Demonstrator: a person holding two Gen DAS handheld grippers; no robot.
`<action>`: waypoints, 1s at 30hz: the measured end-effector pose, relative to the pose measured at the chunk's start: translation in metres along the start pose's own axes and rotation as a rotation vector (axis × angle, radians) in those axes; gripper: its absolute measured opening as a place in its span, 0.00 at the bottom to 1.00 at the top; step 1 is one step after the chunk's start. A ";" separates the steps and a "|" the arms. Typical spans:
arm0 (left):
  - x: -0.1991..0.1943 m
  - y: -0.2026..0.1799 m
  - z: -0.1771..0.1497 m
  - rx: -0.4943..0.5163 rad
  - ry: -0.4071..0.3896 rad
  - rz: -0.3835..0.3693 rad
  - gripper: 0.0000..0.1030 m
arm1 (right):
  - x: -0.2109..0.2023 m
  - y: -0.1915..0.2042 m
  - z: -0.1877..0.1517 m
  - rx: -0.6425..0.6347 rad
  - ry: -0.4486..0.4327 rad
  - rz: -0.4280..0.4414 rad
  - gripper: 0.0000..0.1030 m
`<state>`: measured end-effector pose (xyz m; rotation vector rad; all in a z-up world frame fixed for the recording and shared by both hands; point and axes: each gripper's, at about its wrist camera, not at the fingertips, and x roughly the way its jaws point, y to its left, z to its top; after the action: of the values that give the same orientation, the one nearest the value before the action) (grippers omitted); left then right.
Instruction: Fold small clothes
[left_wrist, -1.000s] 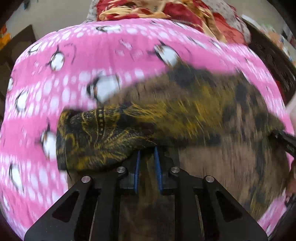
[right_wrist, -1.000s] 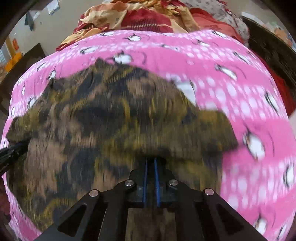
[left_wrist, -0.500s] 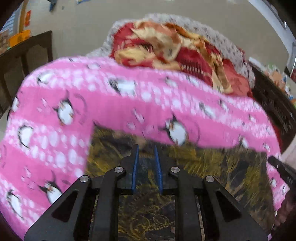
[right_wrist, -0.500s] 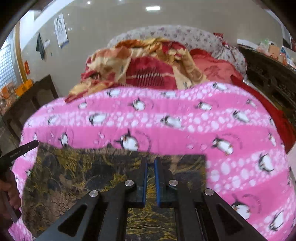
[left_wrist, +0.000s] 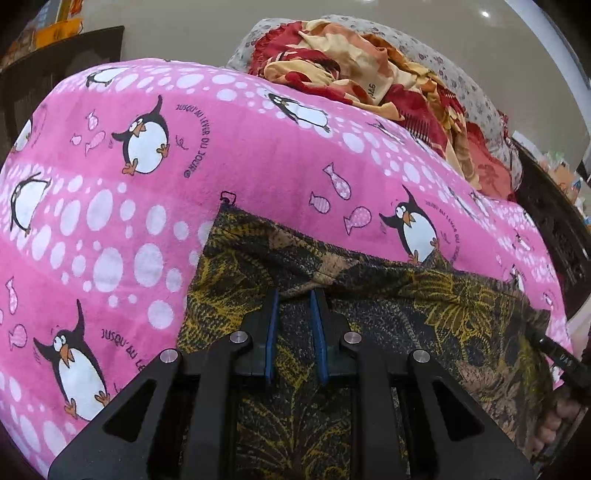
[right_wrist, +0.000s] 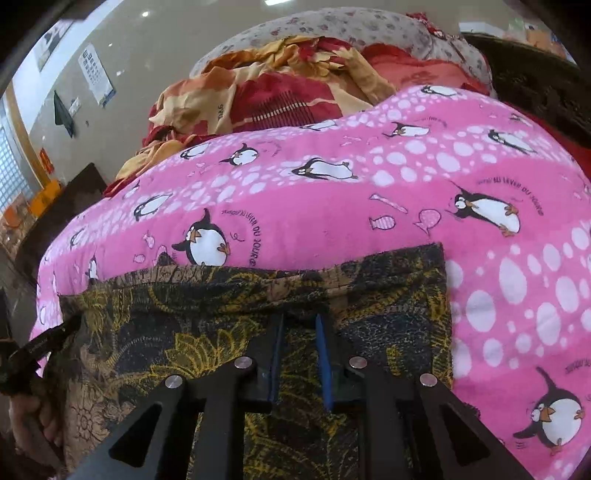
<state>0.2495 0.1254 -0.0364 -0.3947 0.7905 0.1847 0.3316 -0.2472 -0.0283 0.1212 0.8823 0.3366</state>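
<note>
Both our tongs — left (left_wrist: 293, 295), right (right_wrist: 300, 320) — gape slightly, gripping nothing, over the dark garment (left_wrist: 369, 325), folded once on the pink blanket (left_wrist: 240, 166) — further folds remain.

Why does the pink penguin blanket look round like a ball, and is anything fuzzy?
Left wrist view: the fisheye lens bulges the pink penguin-print blanket into a dome, darkens the corners; the dark yellow-patterned folded cloth looks sharp. Right wrist view: same bulge on the blanket, small bright ceiling-light spots up top, no motion blur, the cloth's print is crisp.
</note>
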 end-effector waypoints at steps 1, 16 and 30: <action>-0.001 0.001 0.000 -0.004 0.000 -0.004 0.16 | 0.000 0.003 -0.001 -0.008 -0.002 -0.010 0.14; -0.002 0.001 -0.002 0.008 -0.001 0.025 0.16 | 0.006 0.015 0.003 -0.065 -0.003 -0.105 0.14; -0.065 -0.023 -0.014 0.091 0.072 -0.029 0.16 | -0.079 0.051 0.007 -0.058 0.002 -0.207 0.22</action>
<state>0.2029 0.0980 0.0077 -0.3283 0.8607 0.1076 0.2781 -0.2260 0.0466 -0.0244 0.8774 0.1689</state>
